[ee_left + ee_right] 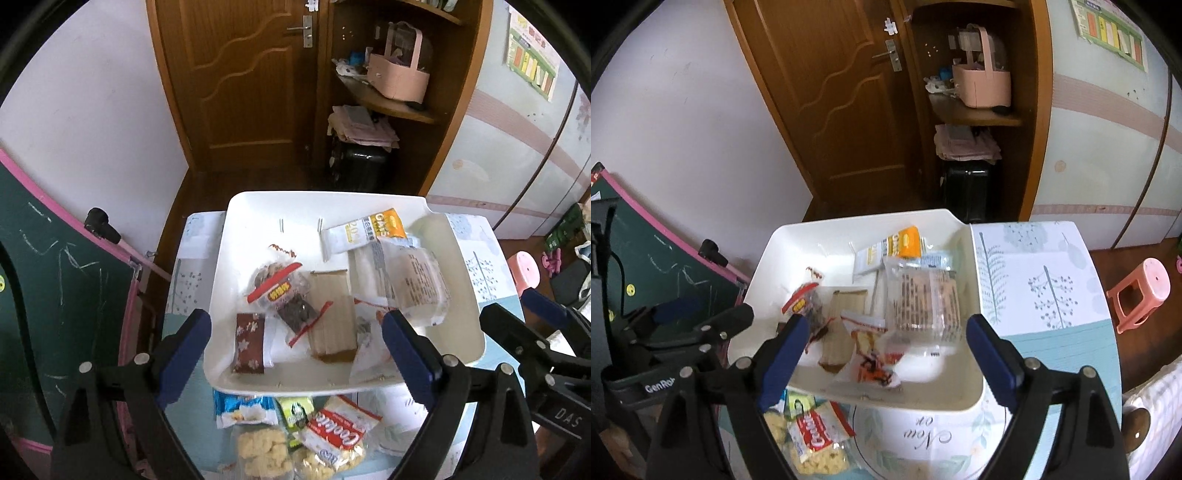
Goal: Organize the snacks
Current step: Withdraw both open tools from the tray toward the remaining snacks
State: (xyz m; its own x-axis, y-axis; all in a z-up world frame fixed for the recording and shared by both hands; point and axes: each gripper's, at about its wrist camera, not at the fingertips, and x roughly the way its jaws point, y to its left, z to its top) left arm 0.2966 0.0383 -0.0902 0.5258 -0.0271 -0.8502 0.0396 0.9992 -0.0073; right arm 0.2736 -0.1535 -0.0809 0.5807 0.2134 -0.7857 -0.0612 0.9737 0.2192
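Observation:
A white tray (465, 332) sits on the small table and holds several snack packets: an orange oats sachet (369, 230), a clear wrapped bread (417, 286), a tan wafer bar (332, 314), a brown starred bar (249, 343) and a red-striped bag of dark snacks (284, 295). In front of the tray lie a red Cookie packet (338, 435), a blue packet (243, 406) and a clear bag of yellow puffs (262, 452). My left gripper (295, 354) is open and empty above the tray's near edge. My right gripper (886, 354) is open and empty over the tray (971, 395).
The table (1052, 314) has a pale leaf-print cloth with bare room right of the tray. A green chalkboard (55, 277) leans at the left. A wooden door (240, 74) and shelf stand behind. A pink stool (1141, 295) stands at the right.

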